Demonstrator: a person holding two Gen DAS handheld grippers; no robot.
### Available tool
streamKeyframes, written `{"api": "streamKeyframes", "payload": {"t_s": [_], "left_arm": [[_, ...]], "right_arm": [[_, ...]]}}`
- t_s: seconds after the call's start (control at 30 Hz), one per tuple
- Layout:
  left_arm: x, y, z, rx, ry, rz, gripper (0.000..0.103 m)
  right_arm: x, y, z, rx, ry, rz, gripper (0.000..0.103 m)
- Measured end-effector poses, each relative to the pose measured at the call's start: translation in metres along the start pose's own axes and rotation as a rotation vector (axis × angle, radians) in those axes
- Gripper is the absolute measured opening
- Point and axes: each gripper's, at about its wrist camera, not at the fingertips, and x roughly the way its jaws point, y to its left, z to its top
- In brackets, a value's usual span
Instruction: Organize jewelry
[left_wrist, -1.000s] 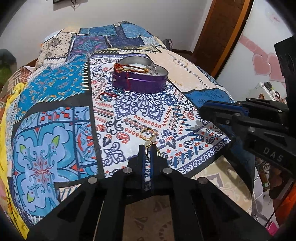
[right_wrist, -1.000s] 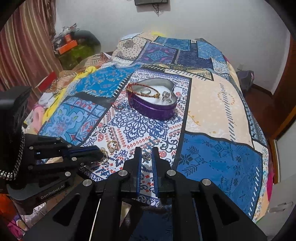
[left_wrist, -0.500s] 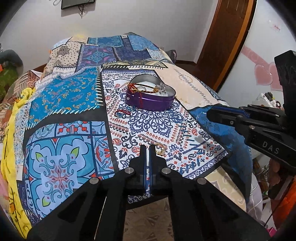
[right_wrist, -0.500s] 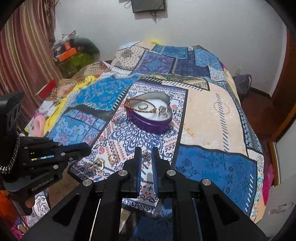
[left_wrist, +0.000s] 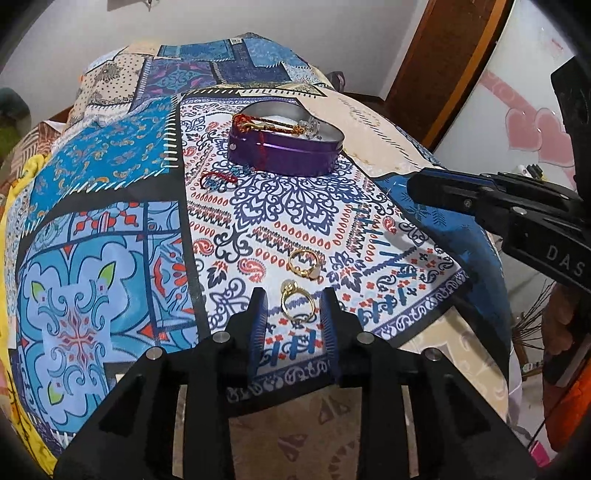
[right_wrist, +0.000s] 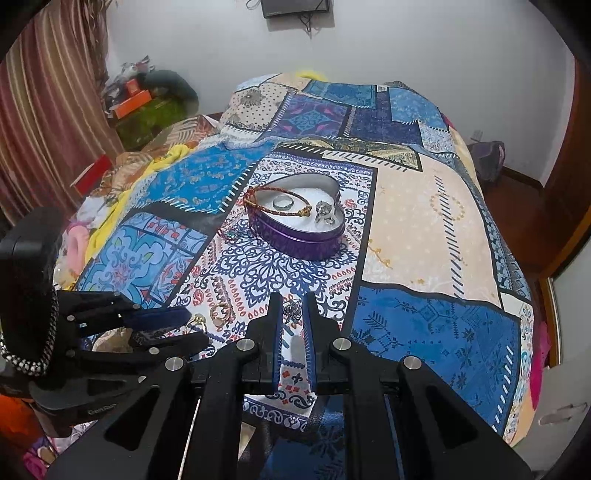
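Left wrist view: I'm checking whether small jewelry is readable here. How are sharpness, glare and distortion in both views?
Left wrist view: the nearest gold ring between the opening left gripper fingers is sharp; strong fisheye curves the patchwork bedspread; slight sheen on the purple heart tin. Right wrist view: even, soft light, dark vignetted corners, rings in the tin small but legible.

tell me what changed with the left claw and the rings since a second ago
The left claw was shut; now its jaws are opening around a gold ring lying on the bedspread, pads not touching it. The second gold ring lies just beyond. Unchanged: the right claw stays nearly shut on a small silver piece, and the purple heart tin keeps its place.
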Motion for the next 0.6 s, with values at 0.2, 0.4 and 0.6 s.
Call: {"api": "streamKeyframes", "payload": {"t_s": [0.2,0.4,0.6], "left_arm": [[0.0021,-0.0035,0.001,0.015,-0.009,0.012,0.028],[0.0009,-0.0015,-0.0006,0.012,-0.028,0.02,0.018],[-0.0031,0.0024,-0.0009,0.003,-0.038,0.034,0.018]], "right_arm": [[-0.0001,-0.0005,-0.0003,0.002,0.002,0.001,0.009],[-0.0008,-0.0008,0.0001,0.004,-0.002,0.001,0.01],[-0.002,-0.002,0.0034,0.006,-0.01,-0.001,0.009]]}}
